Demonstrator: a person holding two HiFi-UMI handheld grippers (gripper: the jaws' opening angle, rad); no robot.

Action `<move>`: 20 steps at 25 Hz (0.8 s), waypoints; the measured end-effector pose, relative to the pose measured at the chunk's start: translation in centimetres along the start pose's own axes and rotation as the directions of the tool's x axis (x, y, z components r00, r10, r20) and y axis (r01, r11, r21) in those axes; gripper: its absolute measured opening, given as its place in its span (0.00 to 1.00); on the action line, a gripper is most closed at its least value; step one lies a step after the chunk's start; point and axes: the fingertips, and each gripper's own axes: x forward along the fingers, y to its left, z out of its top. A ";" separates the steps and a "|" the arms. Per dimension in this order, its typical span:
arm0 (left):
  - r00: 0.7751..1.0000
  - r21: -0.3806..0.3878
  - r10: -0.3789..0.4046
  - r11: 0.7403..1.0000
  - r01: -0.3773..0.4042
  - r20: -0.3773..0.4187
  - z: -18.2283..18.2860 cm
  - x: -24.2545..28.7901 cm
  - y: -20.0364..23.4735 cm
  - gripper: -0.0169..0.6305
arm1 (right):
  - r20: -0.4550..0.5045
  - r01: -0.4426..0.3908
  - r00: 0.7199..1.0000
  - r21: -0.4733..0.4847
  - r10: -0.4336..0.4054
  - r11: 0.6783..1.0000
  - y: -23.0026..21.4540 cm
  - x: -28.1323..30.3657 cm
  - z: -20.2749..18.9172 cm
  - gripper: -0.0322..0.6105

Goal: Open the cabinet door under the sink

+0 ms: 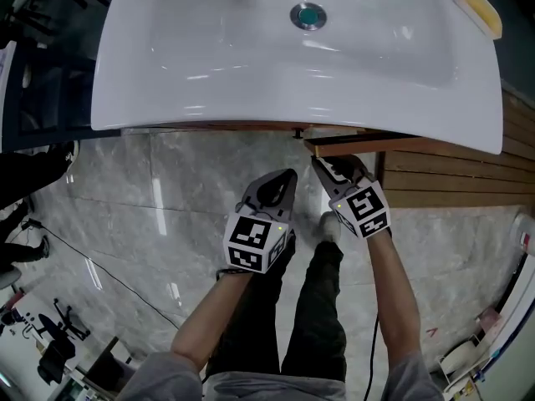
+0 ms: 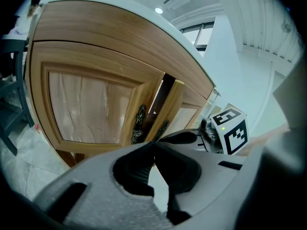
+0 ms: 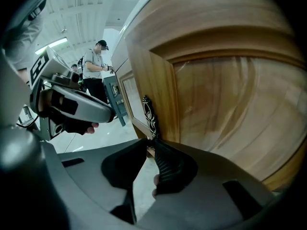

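Observation:
The white sink [image 1: 209, 73] tops a wooden cabinet. In the left gripper view the left door [image 2: 86, 104] sits flush with its dark ornate handle [image 2: 140, 122], while the right door [image 2: 173, 107] stands ajar with a dark gap beside it. That door's edge [image 1: 343, 145] juts out under the sink. My right gripper [image 3: 150, 140] is shut on the lower end of the right door's ornate handle [image 3: 148, 113], and it also appears as the right gripper [image 1: 326, 167] at the door edge. My left gripper [image 2: 153, 143] is shut and holds nothing; this left gripper [image 1: 284, 179] hangs just left of the right one.
A yellow item [image 1: 478, 5] lies on the sink's far right corner. A slatted wooden wall [image 1: 451, 174] adjoins the cabinet's right side. Grey marble floor [image 1: 142, 215] lies below, with cables and chairs at the left. A person [image 3: 95, 66] stands in the background.

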 end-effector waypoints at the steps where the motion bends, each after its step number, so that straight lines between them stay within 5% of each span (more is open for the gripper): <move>1: 1.000 -0.003 0.002 1.000 -0.002 -0.001 -0.2 -0.1 -0.2 0.04 | -0.005 -0.008 1.000 -0.007 0.008 1.000 0.1 -0.1 -0.1 0.14; 11: 0.991 -0.076 0.133 0.988 -0.132 0.014 -2.8 -1.1 -1.7 0.04 | -0.053 -0.121 0.992 -0.093 0.117 0.988 1.6 -1.7 -1.4 0.14; 20: 0.953 -0.193 0.302 0.938 -0.289 0.038 -5.3 -2.0 -4.3 0.04 | -0.094 -0.250 0.967 -0.182 0.236 0.951 2.8 -3.2 -3.0 0.13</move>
